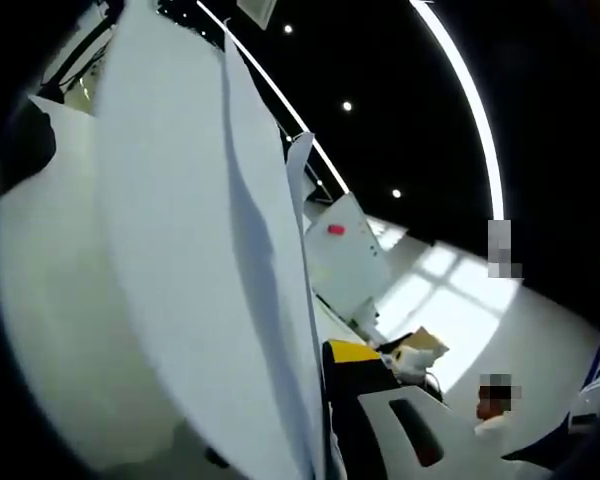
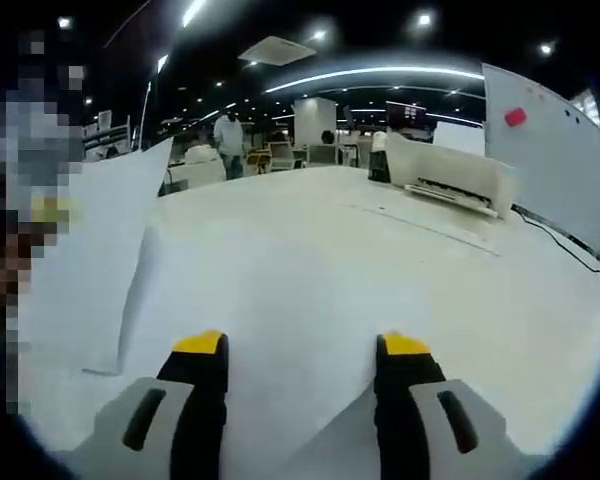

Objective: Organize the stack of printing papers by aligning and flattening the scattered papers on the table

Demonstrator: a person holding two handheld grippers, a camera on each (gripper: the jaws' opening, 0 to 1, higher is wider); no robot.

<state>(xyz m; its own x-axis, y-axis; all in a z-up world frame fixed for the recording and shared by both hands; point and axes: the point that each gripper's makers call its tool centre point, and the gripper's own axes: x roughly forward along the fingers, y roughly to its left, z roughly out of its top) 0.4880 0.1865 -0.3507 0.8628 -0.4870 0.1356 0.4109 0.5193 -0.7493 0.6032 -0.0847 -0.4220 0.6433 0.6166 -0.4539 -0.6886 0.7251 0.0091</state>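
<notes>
White printing papers (image 1: pixel 180 250) stand upright and close to the camera in the left gripper view, with their edges fanned apart at the top. My left gripper (image 1: pixel 325 358) is shut on their lower edge. One yellow-tipped finger (image 1: pixel 352 352) shows to the right of the sheets, and the other is hidden behind them. In the right gripper view the same papers (image 2: pixel 95 250) rise at the left, lifted off the white table (image 2: pixel 310 250). My right gripper (image 2: pixel 302 348) hovers low over the table, open, with nothing between its jaws.
A white printer (image 2: pixel 450 175) sits at the table's far right, with a cable trailing beside it. A whiteboard (image 2: pixel 550 150) with a red magnet stands behind it, and the whiteboard (image 1: pixel 345 250) is also beyond the papers in the left gripper view. People stand far behind the table.
</notes>
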